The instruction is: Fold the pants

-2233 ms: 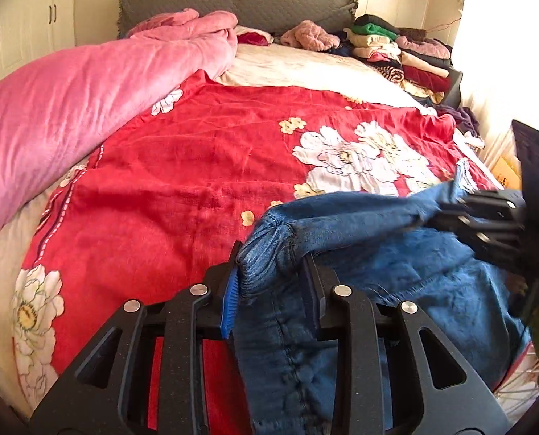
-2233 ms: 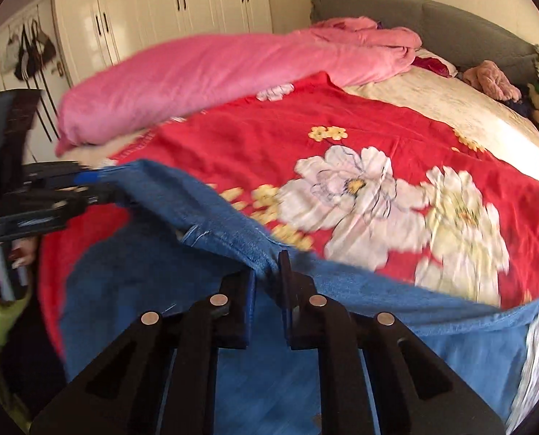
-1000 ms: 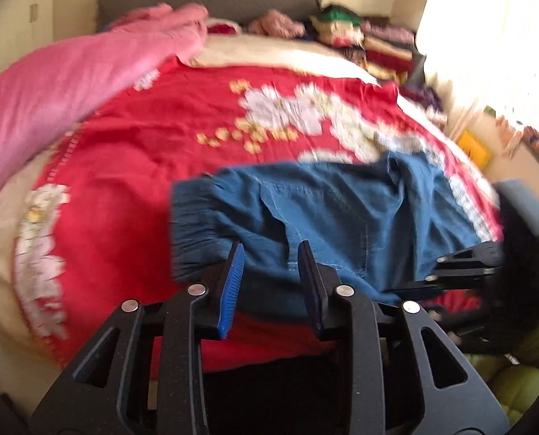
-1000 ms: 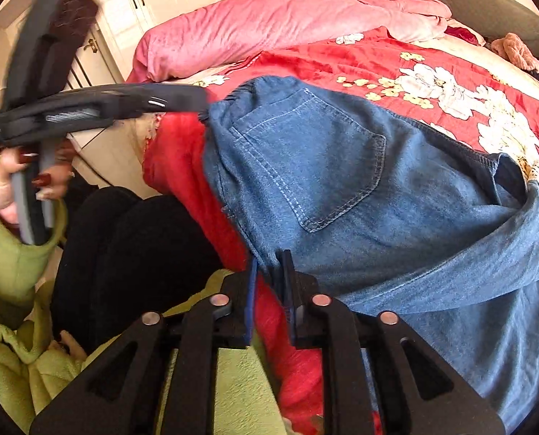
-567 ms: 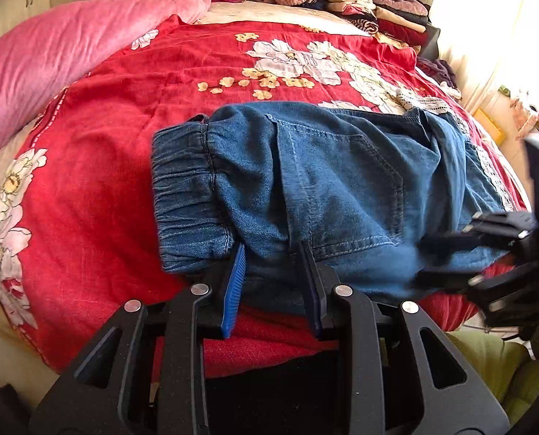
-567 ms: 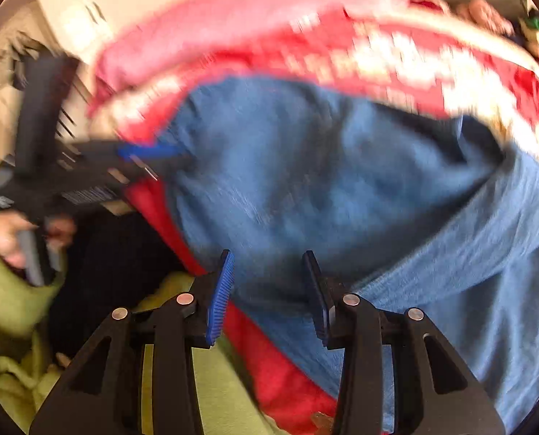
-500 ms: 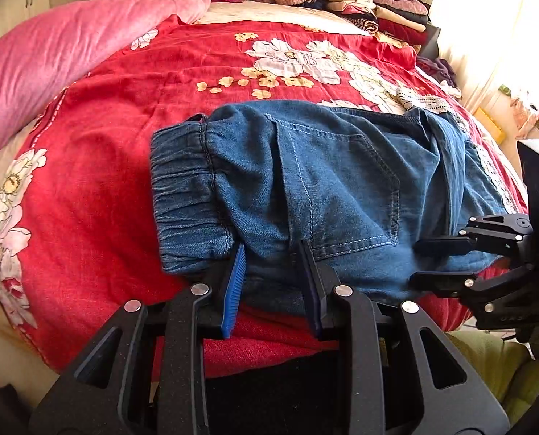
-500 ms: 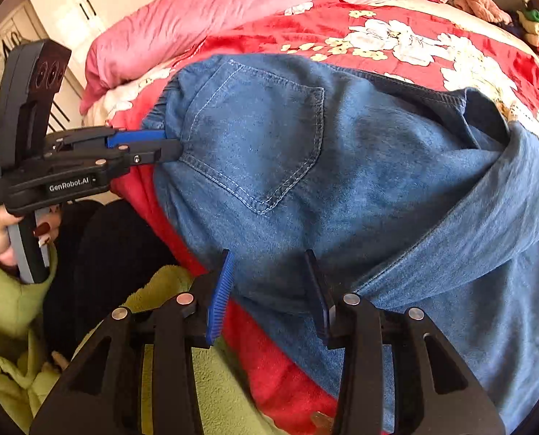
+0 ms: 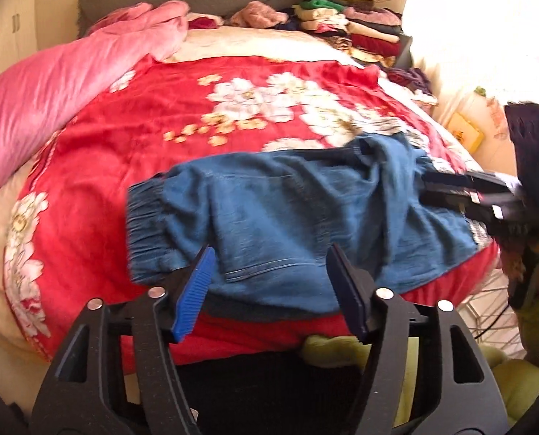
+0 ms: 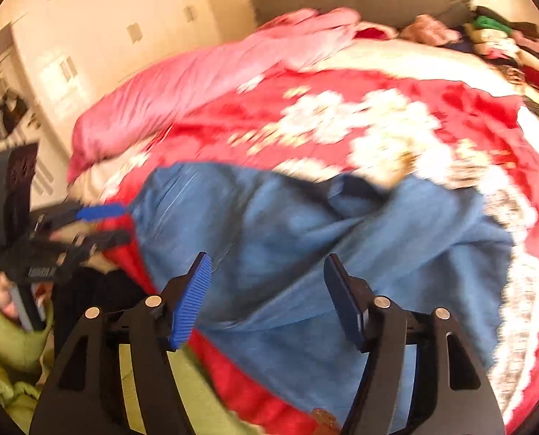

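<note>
At the near edge of the bed (image 9: 88,152), the pants (image 9: 287,217) now lie on the red flowered blanket (image 9: 153,116) in a doubled-over bundle, gathered waistband toward the bed's left side and the loose end trailing to the right. A moment ago both tongs were pinching the denim along that near edge; now they have let go. The left tongs (image 9: 269,282) are spreading apart and pulling away from the cloth, with only the near hem showing in the gap and neither pad pressing on it. The right tongs (image 10: 266,293) are likewise opening, clear of the fabric, and have swung up and back. To my eye that means one fold has just been laid down and released; the bundle is still long and rumpled, so another fold or some smoothing probably remains.

From the left tongs' camera you see the waistband's gathers, and the right tongs (image 9: 465,195) hovering over the far right end of the denim, though whether they touch it is lost in blur. From the right tongs' camera you see the left tongs (image 10: 99,224) just beside the waistband corner, a green sleeve (image 10: 4,326) behind them, the pink quilt (image 10: 197,69) along the bed's left side and white cupboards (image 10: 99,25) beyond.
</note>
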Tool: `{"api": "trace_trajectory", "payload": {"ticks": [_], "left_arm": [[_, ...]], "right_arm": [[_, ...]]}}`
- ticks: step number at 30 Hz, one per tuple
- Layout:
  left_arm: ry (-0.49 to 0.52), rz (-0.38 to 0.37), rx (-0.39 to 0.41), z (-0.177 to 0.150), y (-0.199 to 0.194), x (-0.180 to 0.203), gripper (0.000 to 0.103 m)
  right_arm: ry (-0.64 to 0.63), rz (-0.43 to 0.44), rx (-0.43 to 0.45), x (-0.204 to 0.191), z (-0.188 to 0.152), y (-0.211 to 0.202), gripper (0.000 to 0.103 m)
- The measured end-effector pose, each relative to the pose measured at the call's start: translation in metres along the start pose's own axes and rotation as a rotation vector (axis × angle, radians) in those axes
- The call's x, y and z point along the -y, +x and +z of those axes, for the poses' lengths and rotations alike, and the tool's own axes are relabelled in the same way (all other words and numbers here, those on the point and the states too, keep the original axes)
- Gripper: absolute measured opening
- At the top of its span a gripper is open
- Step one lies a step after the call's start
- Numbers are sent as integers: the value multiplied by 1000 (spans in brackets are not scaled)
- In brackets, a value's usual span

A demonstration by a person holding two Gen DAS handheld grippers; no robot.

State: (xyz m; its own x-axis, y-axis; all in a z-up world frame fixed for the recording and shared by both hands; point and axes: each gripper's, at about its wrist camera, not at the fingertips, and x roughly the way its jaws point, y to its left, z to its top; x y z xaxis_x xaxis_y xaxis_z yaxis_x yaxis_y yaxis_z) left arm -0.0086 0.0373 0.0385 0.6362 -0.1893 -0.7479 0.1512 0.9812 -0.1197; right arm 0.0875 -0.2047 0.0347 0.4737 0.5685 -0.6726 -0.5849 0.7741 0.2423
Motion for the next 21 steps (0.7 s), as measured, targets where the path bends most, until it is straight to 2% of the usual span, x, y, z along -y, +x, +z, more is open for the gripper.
{"api": "trace_trajectory", "payload": {"ticks": [2,6,9,13,21], "left_arm": [[21,-21,-10,3,5,12,59],[36,-120,-55,10,27,38,58],[47,-177,-85,13,43,55,58],[56,-237,-126,19,67,75,58],[41,-271,-198,27,115,95,58]], "right_arm": [[19,-42,10,15,8,-2,64],[66,-118,12,47,26,-1,64],[85,-144,12,65,38,4,64],[95,-196,-28,86,64,30,64],[79,-267,-161,111,91,105,64]]}}
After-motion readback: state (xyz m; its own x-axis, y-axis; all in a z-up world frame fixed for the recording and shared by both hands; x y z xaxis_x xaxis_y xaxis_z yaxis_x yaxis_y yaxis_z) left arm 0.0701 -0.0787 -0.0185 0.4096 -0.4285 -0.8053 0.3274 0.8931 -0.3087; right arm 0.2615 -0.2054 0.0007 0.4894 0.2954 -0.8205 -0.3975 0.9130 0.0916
